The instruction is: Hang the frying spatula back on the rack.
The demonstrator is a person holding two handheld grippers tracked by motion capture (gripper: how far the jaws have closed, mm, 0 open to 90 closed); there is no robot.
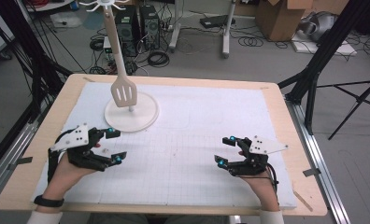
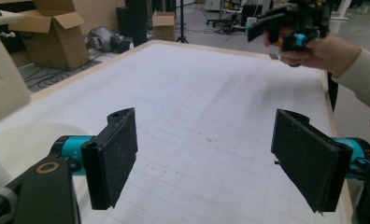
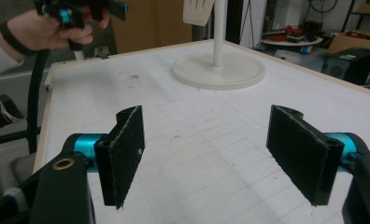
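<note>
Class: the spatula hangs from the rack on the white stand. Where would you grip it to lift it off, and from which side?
Grip the spatula on its long handle, above the slotted blade. The handle is slim and bare, so open jaws would span it. Come from the left gripper side, which is probably nearer; the stand pole sits behind the blade.

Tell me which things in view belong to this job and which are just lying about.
In the job:
- cream slotted plastic spatula, hanging on the stand
- white round-based utensil stand
- left tongs, open, empty
- right tongs, open, empty

Lying about:
- brown cardboard boxes on the floor
- black computer towers
</note>
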